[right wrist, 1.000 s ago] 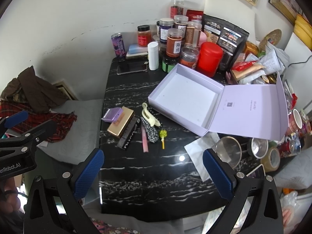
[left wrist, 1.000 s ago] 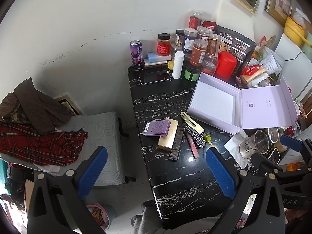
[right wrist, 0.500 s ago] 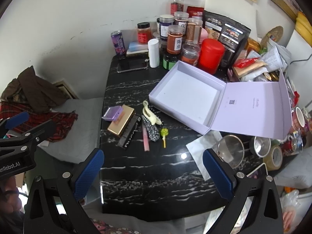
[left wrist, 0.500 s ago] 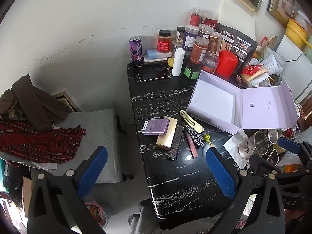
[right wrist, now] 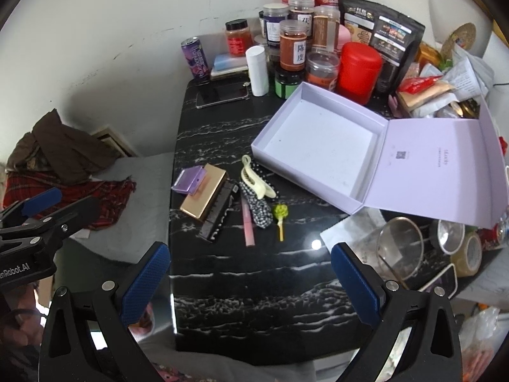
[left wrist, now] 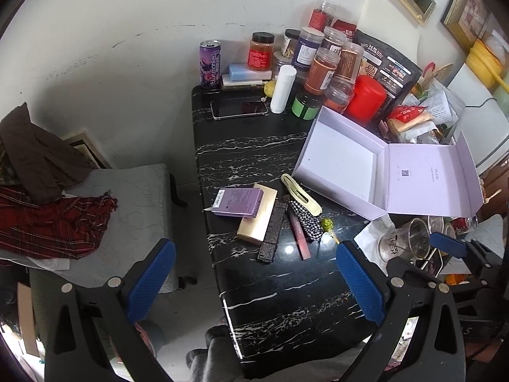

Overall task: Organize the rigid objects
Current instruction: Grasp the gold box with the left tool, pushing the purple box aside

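A lived-in home: spice jars [right wrist: 293,49] crowd a marble table [right wrist: 254,273] (clothes [left wrist: 41,191] heaped nearby).

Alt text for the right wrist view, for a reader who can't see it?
An open, empty lilac box sits on a black marble table, with a cluster of small items to its left: purple box, gold box, hair clip. The right hand-held gripper hovers open in the foreground; jars line the wall.

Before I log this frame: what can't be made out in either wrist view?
- Gold box, left view: the purple box lies on its far end.
- Lid print, right view: too small to read.
- Tape roll, right view: partly behind the strainer.
- Left claw, right claw: both open, holding nothing.
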Motion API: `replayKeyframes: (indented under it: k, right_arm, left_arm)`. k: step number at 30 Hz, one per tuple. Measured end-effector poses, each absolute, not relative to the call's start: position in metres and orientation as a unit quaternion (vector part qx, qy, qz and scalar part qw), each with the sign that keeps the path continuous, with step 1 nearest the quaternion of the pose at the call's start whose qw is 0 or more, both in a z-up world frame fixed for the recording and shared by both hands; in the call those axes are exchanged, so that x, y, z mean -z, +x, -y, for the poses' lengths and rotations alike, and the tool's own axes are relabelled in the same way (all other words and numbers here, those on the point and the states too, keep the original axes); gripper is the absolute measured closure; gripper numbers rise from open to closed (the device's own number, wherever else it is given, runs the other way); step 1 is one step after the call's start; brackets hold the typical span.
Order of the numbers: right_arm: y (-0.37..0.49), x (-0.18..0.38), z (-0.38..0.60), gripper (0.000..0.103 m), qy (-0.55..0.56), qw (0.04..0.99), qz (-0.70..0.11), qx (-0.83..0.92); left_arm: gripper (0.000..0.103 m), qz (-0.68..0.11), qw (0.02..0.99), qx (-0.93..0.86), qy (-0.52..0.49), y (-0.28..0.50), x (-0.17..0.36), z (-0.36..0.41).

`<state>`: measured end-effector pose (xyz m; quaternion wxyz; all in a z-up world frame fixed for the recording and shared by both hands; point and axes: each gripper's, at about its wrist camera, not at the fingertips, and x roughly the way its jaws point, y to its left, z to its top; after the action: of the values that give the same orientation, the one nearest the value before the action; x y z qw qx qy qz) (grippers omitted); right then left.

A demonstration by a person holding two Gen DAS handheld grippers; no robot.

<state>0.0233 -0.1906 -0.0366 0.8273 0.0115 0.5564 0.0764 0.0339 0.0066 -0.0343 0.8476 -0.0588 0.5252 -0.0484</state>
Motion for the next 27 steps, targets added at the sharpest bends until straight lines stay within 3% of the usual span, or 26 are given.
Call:
replayKeyframes:
  k: [27]
  right_arm:
    - [0.094, 0.123, 0.193, 0.000, 0.005, 0.788, -0.601, -0.132]
  left_arm:
    - [0.000, -0.578, 0.812, 0.062, -0.055, 0.126, 0.144, -0.020]
